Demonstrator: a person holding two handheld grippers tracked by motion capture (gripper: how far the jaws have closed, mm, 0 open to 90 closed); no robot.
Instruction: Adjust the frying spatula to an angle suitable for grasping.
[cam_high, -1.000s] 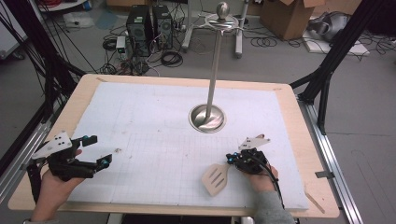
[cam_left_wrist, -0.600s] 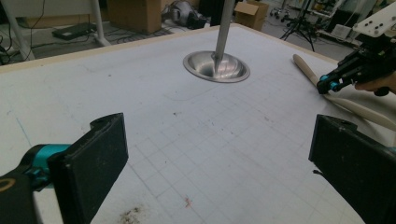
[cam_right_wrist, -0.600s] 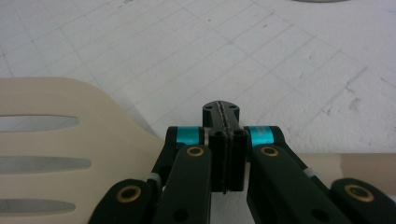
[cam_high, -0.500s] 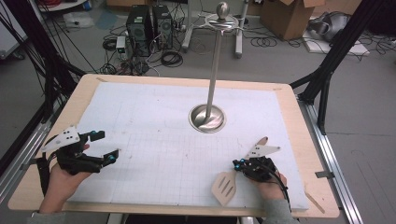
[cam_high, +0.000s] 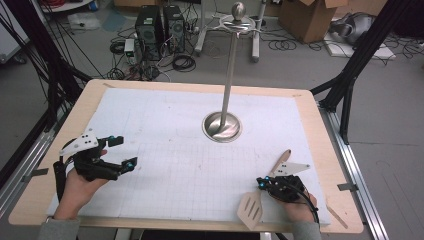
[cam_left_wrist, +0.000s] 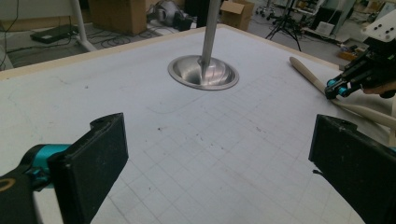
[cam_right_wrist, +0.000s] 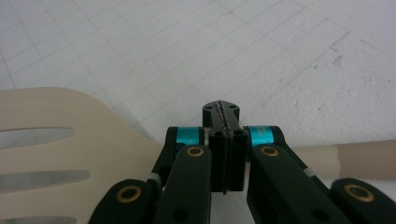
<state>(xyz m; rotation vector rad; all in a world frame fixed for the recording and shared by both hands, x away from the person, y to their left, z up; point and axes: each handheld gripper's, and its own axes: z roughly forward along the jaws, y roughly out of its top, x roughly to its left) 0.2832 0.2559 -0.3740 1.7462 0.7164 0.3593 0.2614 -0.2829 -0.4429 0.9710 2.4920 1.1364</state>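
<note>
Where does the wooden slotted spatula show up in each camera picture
High view: wooden slotted spatula bottom right, crossing under the right gripper.
Left gripper view: its handle at the right edge.
Right gripper view: its blade left, handle right.
Shared landmark: the white grid mat.

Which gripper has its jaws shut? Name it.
The right gripper, above the slotted wooden spatula: its jaws are pressed together. The left gripper has its jaws spread wide with nothing between them.
</note>
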